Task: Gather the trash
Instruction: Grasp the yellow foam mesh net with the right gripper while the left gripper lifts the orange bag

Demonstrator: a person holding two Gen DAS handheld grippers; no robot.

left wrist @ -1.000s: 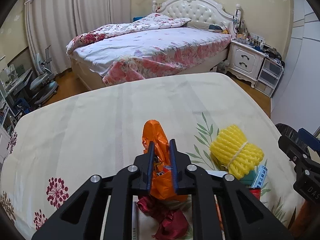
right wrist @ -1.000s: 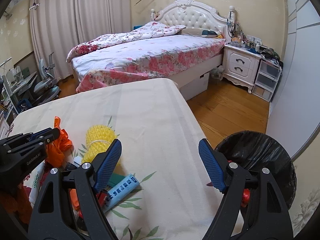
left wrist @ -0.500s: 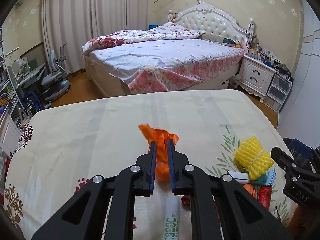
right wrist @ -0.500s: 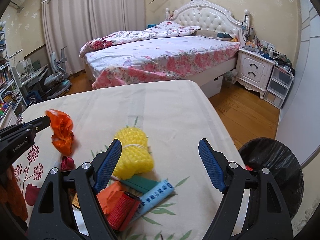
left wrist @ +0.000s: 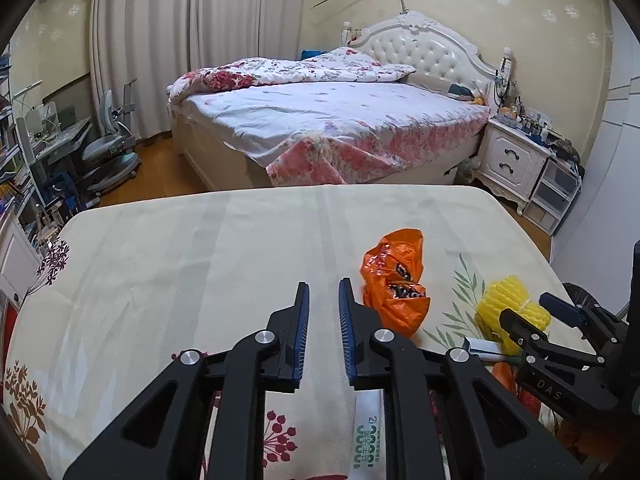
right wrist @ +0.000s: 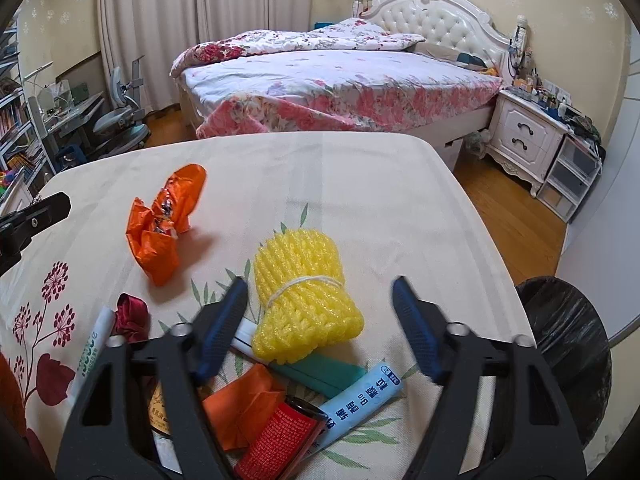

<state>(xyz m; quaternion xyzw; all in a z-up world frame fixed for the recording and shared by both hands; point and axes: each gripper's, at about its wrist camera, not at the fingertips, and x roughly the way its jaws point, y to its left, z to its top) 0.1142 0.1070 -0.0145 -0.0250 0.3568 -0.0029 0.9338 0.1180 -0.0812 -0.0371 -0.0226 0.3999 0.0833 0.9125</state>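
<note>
Right gripper (right wrist: pixel 316 320) is closing around the yellow foam net (right wrist: pixel 306 296) at centre frame of the right wrist view; the net sits between the jaws, pads not yet pressing it. Left gripper (left wrist: pixel 323 328) is opening, jaws narrow, nothing between them; the orange wrapper (left wrist: pixel 394 284) is lying free on the cloth just right of its tips.

Judgement: the step in hand is picking up the foam net. It looks soft and springy, so squeeze at the tied waist and lift straight, clear of the green strip (right wrist: pixel 320 374) and blue tube (right wrist: pixel 362 402) partly tucked under it. The black-lined bin (right wrist: pixel 568 344) is standing at lower right, just off the table edge.

Surface: a table under a cream floral tablecloth (right wrist: pixel 360 184), more litter heaped at bottom centre. Room: a bed (left wrist: pixel 332 120) at upper centre, a nightstand (left wrist: pixel 516 156) at right, a desk chair (left wrist: pixel 112 148) at left.
</note>
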